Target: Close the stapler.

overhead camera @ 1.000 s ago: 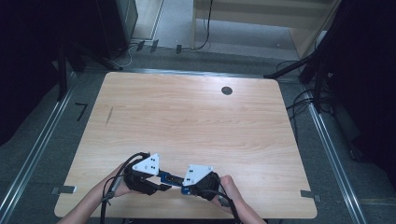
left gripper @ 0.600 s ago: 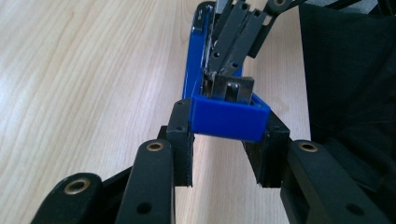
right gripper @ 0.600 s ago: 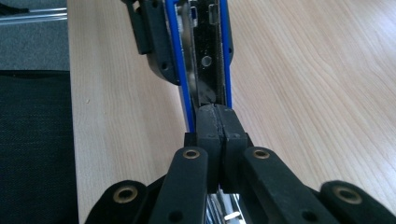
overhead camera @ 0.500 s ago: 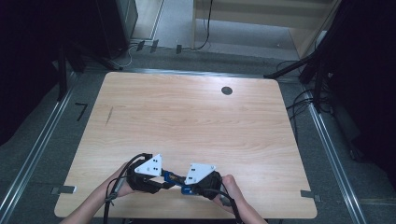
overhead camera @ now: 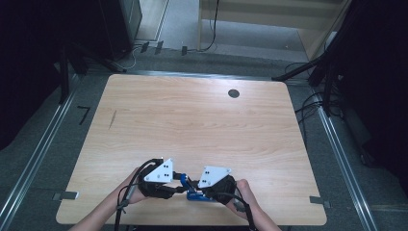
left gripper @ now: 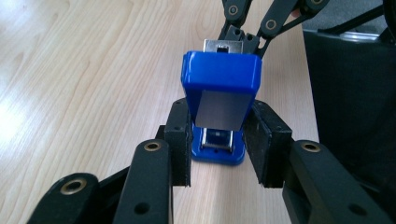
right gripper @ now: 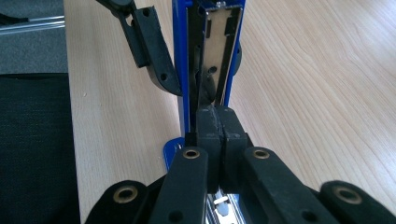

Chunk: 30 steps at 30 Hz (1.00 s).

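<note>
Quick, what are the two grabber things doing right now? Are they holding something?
Left gripper: jaws partly open, one on each side of the blue stapler, not clearly squeezing it.
Right gripper: jaws closed at the stapler's open metal part.

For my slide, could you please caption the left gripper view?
Left gripper straddling a blue stapler on the wooden table.

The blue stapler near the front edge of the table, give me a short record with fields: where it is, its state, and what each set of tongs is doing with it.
object: blue stapler
location: on the wooden table, near the front edge, between the two hands
state: hinged open, metal staple channel exposed
left tongs: jaws on either side of the stapler's base; contact cannot be confirmed
right tongs: jaws pressed together at the stapler's opened arm
other: dark round spot at the table's far side
</note>
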Each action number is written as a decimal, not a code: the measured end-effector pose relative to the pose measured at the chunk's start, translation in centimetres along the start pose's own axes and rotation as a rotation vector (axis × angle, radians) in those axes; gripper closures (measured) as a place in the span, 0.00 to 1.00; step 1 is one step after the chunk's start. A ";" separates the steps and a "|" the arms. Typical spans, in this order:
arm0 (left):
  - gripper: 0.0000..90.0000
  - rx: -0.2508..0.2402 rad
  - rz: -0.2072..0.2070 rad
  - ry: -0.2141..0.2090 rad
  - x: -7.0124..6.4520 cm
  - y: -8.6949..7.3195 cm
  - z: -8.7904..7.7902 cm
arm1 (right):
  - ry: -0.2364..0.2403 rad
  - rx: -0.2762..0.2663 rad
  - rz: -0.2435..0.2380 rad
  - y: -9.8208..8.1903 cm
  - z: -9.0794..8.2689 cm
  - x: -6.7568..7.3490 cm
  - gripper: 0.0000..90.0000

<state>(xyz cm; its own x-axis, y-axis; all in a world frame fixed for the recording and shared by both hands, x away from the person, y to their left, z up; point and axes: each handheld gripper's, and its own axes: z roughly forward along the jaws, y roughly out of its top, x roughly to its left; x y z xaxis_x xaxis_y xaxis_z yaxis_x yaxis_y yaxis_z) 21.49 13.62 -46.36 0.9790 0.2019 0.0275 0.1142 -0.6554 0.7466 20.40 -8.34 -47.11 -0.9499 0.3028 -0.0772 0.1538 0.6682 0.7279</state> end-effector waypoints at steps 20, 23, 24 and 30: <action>0.72 0.037 -0.038 -0.024 -0.3 -0.3 3.4 | -0.001 0.016 0.026 -0.9 -0.9 -0.3 1.00; 0.72 0.038 -0.058 -0.037 -0.1 -0.5 3.7 | -0.004 0.013 0.024 -1.1 -1.0 -0.4 1.00; 0.72 0.041 -0.070 -0.039 -0.1 -0.6 3.9 | -0.006 0.011 0.024 -1.1 -0.9 -0.4 1.00; 0.72 0.080 -0.077 -0.031 -0.3 -1.3 4.9 | -0.005 0.017 0.024 -1.0 -1.0 -0.4 1.00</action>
<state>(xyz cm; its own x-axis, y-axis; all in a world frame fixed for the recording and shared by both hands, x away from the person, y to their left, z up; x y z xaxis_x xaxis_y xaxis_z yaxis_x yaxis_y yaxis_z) 21.90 10.84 -50.62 0.9714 0.2323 -0.0492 0.2012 -0.6950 0.6903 20.32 -9.83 -47.16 -0.9446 0.3223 -0.0629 0.1814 0.6720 0.7180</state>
